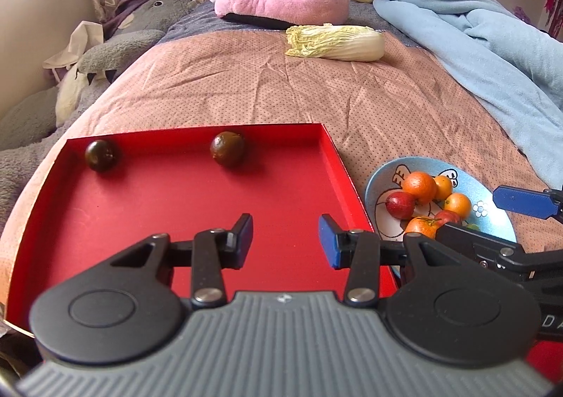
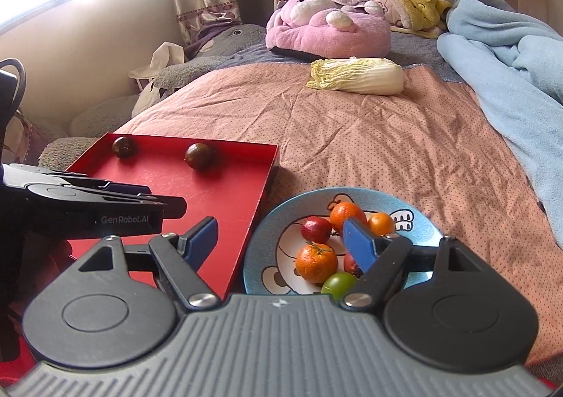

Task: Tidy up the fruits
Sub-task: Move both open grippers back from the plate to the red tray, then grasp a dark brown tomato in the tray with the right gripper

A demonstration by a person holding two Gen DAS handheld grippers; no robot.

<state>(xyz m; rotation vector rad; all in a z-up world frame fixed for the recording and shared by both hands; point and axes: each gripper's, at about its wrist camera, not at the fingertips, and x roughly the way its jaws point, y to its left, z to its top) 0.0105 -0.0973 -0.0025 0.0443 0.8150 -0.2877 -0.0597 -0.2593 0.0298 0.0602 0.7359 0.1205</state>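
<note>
On the bed, in the lower half of both views, I see a red tray (image 1: 147,221) and beside it, to the right, a blue plate (image 2: 422,217) with a cartoon print. The tray's right wall runs close to the plate rim; I cannot tell if they touch. Beyond both there is wide free room on the pink dotted bedcover (image 1: 352,98), up to a napa cabbage (image 1: 334,42) near the upper middle of the frame. A light blue blanket (image 2: 510,63) closes the right side.

In the tray lie two dark round fruits (image 1: 227,148), both near the far wall and well apart from each other; the near part of the floor is bare. On the plate I count three orange fruits (image 2: 316,262), two red ones (image 2: 316,229) and one green fruit (image 2: 339,284) at the near edge.

My left gripper (image 1: 285,240) hovers over the tray with a narrow gap between its jaws and nothing in it. My right gripper (image 2: 281,242) stands wide apart and empty, one finger over the tray edge and the other over the plate.

The green fruit shows clearly only in the right wrist view; in the left wrist view the right gripper covers that part of the plate.
</note>
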